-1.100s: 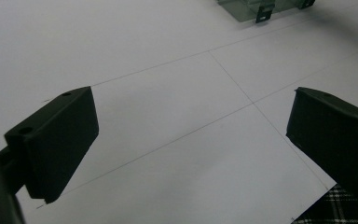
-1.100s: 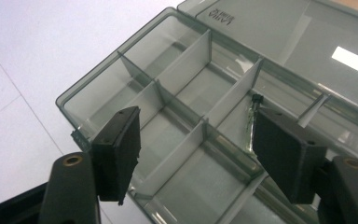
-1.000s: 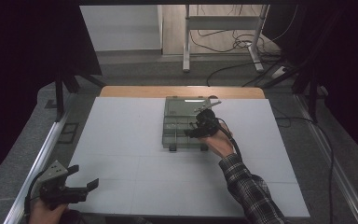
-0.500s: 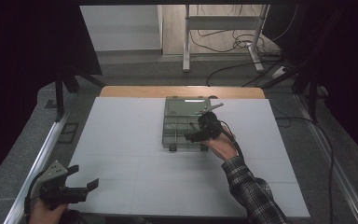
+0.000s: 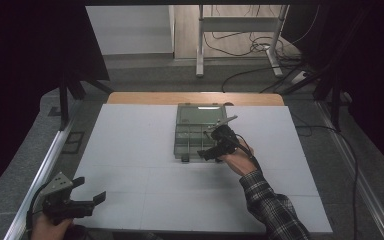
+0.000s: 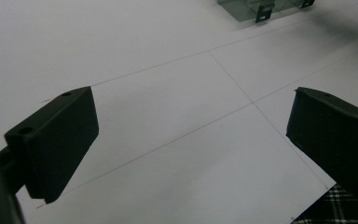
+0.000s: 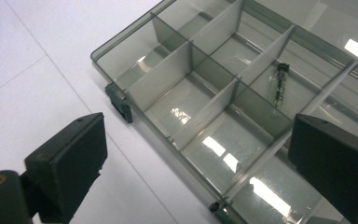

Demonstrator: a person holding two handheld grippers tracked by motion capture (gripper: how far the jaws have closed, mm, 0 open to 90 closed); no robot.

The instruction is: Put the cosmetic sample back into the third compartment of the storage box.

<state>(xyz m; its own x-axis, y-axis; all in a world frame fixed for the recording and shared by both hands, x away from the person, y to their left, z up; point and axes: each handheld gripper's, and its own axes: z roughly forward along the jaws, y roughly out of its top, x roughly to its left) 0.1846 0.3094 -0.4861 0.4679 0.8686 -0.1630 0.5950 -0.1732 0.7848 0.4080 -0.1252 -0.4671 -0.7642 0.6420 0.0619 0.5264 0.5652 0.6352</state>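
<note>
High view: clear smoky plastic compartment box [image 5: 196, 132] lies mid-surface, long axis running front-to-back, w/ right gripper [image 5: 215, 145] over its near right edge, jaws just opened wide, empty.

Left gripper view: left gripper [image 6: 191, 135] wide open, empty; box cut off.

Right gripper view: small dark screw-like part [image 7: 279, 84] in one compartment, hard to make out.

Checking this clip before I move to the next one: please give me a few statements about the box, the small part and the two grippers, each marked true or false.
1. The clear divided box lies open on the white table. True.
2. A small dark part lies in one compartment of the box. True.
3. The right gripper is clamped on the small part. False: its jaws stand apart with nothing between them, and they have just been opening.
4. The left gripper rests inside the box. False: it sits at the near left corner of the table, far from the box.
5. The left gripper's jaws are open. True.
</note>
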